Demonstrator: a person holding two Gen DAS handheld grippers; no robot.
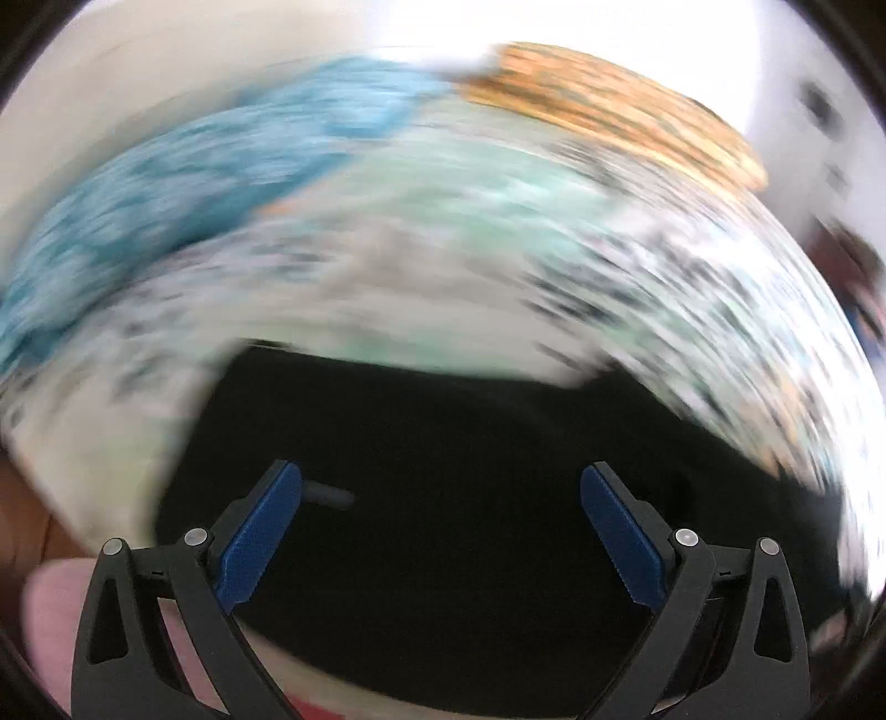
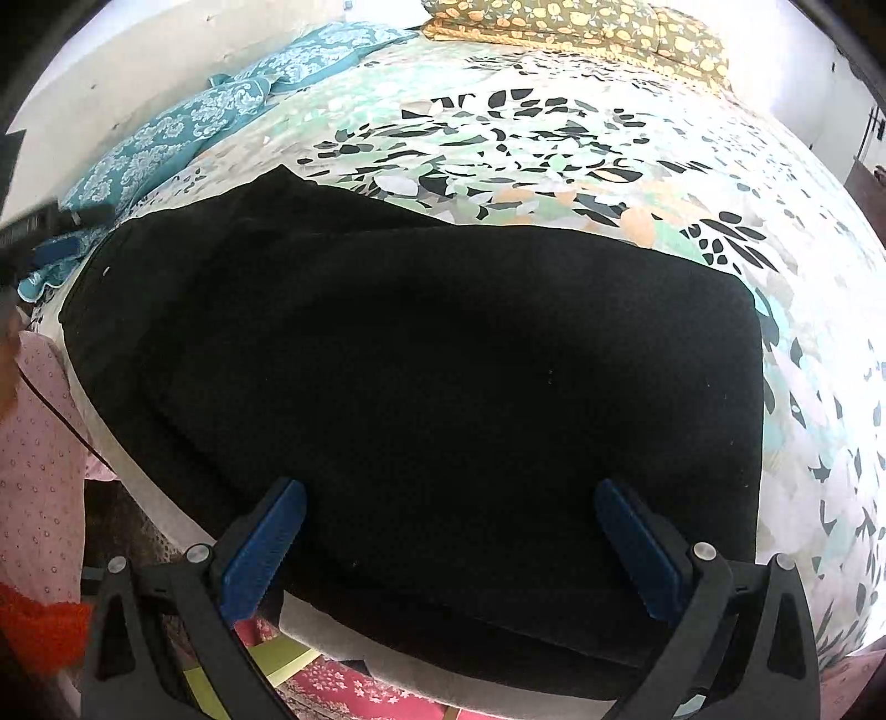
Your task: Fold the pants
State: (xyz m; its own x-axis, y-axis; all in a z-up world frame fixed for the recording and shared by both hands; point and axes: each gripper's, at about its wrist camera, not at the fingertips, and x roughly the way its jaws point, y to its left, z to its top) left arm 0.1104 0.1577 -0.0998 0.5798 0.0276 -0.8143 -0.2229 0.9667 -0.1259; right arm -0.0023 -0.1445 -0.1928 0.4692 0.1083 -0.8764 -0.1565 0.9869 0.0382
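Observation:
Black pants (image 2: 421, 376) lie folded into a broad block on the bed's near edge, filling the middle of the right wrist view. My right gripper (image 2: 449, 493) hovers open over their near part, blue pads (image 2: 266, 548) wide apart, nothing between them. In the left wrist view the picture is smeared by motion; the pants (image 1: 443, 471) show as a dark patch below the centre. My left gripper (image 1: 440, 482) is open above that patch, empty. The other gripper's dark tip (image 2: 39, 227) shows blurred at the far left edge of the right wrist view.
A floral bedsheet (image 2: 554, 138) covers the bed. Blue patterned pillows (image 2: 183, 127) lie at the far left, a yellow-flowered one (image 2: 587, 27) at the back. A person's pink dotted sleeve (image 2: 39, 459) is at the left. A pink floor mat (image 2: 343, 687) shows below the bed edge.

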